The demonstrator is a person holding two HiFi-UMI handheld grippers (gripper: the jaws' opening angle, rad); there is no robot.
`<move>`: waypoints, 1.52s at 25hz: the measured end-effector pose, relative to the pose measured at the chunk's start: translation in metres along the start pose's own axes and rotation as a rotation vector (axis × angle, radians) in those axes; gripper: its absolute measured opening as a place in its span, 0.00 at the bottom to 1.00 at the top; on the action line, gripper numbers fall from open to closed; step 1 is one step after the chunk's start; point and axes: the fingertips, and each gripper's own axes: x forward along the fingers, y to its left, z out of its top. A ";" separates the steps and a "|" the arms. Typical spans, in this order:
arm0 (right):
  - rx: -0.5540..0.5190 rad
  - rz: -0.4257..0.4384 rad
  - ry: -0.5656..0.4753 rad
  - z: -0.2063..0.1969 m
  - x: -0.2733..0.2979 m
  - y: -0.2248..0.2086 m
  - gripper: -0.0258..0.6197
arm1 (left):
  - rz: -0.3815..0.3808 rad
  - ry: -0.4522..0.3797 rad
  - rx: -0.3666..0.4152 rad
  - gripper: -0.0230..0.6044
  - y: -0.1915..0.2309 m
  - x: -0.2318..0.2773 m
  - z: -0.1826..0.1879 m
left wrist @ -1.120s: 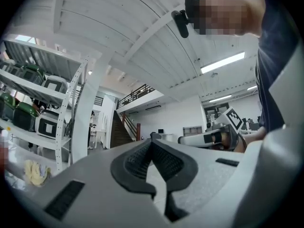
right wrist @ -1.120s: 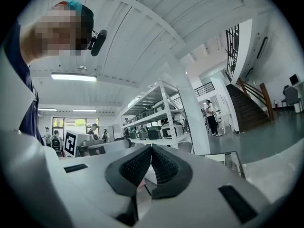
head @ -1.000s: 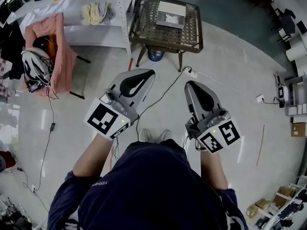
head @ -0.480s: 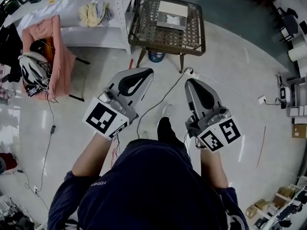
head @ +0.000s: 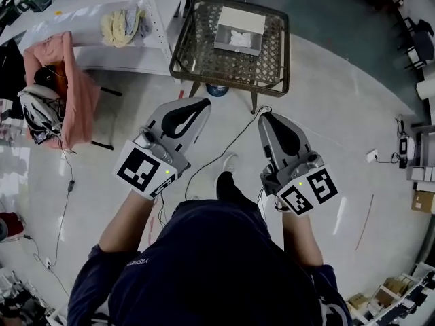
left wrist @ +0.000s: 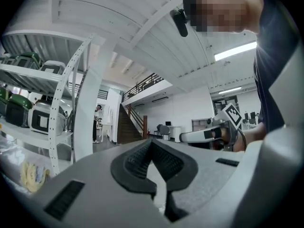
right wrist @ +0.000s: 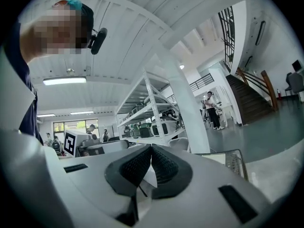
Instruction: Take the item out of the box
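One box (head: 238, 17) is sitting on the wicker table (head: 204, 56), one white item (head: 240, 39) lying inside. Short of the table, the left gripper (head: 202, 105) and right gripper (head: 266, 118) are hovering, both empty with fingers pressed together.

Bright, even indoor light. Ceiling strip lights (left wrist: 235, 50) blown out. Pale floor (head: 340, 94) shows soft glare and faint shadows. Heavy fisheye bending, dark corners. Near foreground soft in both gripper views.

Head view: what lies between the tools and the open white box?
A thin black cable on pale floor, then the brown lattice table's near rim; head view.
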 end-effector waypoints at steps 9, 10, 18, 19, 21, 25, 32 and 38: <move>0.010 0.051 0.056 0.013 0.041 -0.114 0.08 | 0.064 0.038 -0.011 0.05 0.048 0.113 -0.012; 0.015 0.055 0.061 0.013 0.045 -0.124 0.08 | 0.067 0.045 -0.013 0.05 0.052 0.122 -0.015; 0.033 0.067 0.078 0.013 0.071 -0.171 0.08 | 0.071 0.089 -0.024 0.05 0.075 0.172 -0.033; 0.034 0.066 0.080 0.012 0.074 -0.175 0.08 | 0.070 0.087 -0.026 0.05 0.077 0.177 -0.035; 0.035 0.065 0.087 0.011 0.079 -0.183 0.08 | 0.070 0.081 -0.034 0.05 0.082 0.187 -0.037; 0.044 0.051 0.107 0.003 0.092 -0.199 0.08 | 0.053 0.106 -0.058 0.05 0.093 0.204 -0.053; 0.080 0.004 0.152 -0.020 0.136 -0.234 0.08 | 0.003 0.130 -0.099 0.05 0.135 0.244 -0.083; 0.114 -0.051 0.188 -0.044 0.182 -0.269 0.08 | -0.043 0.174 -0.107 0.05 0.182 0.276 -0.118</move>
